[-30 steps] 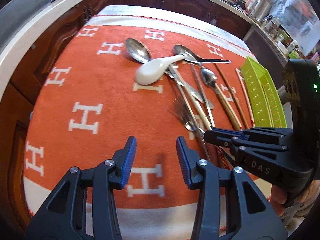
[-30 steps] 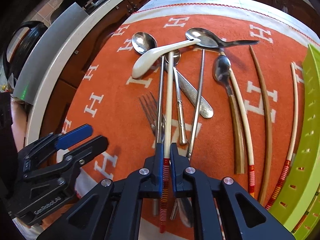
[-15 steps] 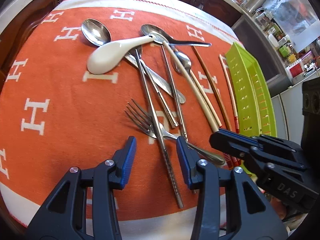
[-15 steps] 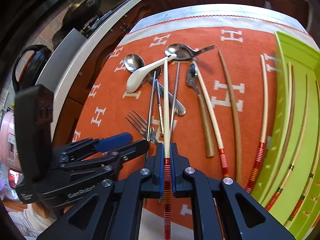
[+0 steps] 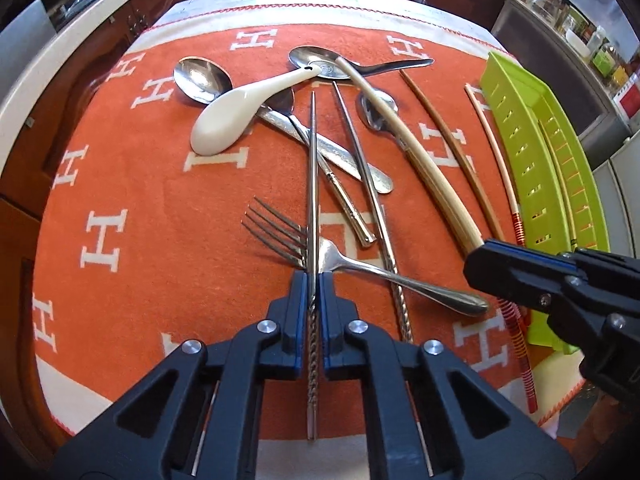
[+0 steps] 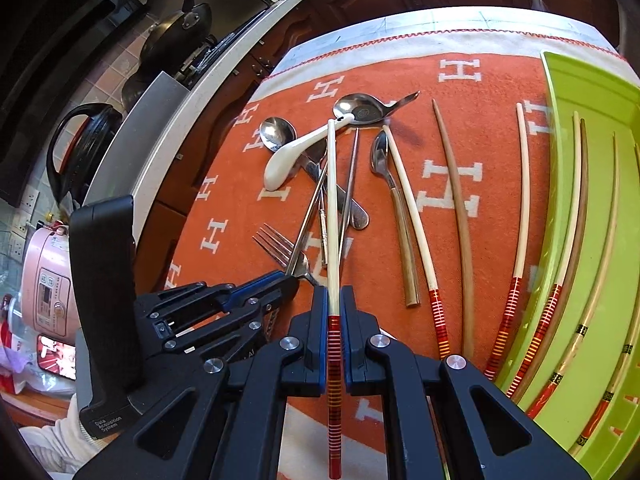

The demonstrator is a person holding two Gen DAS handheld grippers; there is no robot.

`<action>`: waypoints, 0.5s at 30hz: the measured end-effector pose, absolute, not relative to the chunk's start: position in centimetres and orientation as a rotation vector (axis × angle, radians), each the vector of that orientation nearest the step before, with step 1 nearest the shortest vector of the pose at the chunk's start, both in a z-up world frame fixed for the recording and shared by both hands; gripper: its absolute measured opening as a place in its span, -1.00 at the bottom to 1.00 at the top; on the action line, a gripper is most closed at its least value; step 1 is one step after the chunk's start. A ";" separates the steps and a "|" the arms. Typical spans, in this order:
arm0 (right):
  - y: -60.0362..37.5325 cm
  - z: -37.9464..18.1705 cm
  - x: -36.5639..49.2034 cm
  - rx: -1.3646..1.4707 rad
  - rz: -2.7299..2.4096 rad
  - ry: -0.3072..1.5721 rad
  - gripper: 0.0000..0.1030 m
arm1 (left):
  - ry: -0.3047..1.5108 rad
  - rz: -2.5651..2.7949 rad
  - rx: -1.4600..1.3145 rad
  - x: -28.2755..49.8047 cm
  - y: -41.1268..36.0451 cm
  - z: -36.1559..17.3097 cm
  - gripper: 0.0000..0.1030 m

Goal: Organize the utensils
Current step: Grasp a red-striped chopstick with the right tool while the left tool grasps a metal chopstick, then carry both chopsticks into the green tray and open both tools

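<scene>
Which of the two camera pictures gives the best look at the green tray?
The right wrist view. There the green tray fills the right side and its inside shows, with several chopsticks lying in it. The left wrist view shows the tray only obliquely at the right edge, mostly its slotted walls, partly hidden behind the other hand-held gripper.

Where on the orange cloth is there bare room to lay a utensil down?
Bare: the broad strip of orange cloth left of the white ceramic spoon and fork. Narrower: the lane between the brown chopstick and the pale red-banded one. Crowded: the crossed pile of spoons and metal chopsticks mid-cloth.
</scene>
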State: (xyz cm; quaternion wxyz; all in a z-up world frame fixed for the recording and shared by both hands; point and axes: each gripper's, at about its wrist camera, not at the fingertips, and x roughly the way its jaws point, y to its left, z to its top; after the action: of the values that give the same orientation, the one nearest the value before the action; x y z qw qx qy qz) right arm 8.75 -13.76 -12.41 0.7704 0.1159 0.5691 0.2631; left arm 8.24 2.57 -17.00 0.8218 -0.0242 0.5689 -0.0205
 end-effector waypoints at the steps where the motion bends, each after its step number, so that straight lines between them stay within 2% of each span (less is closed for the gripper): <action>1: -13.9 -12.2 8.7 0.257 0.575 1.228 -0.90 | 1.210 -0.051 -0.069 8.1 2.7 -16.9 -0.93; 15: -17.7 -7.5 8.0 0.347 0.532 1.100 -0.90 | 1.060 -0.178 -0.137 5.6 3.6 -9.5 -0.93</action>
State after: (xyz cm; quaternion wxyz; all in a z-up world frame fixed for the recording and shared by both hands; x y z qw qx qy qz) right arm 8.00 -17.74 -7.51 0.8048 0.1621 0.5139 0.2487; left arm 5.64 3.64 -9.50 0.8567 -0.0650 0.5046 -0.0845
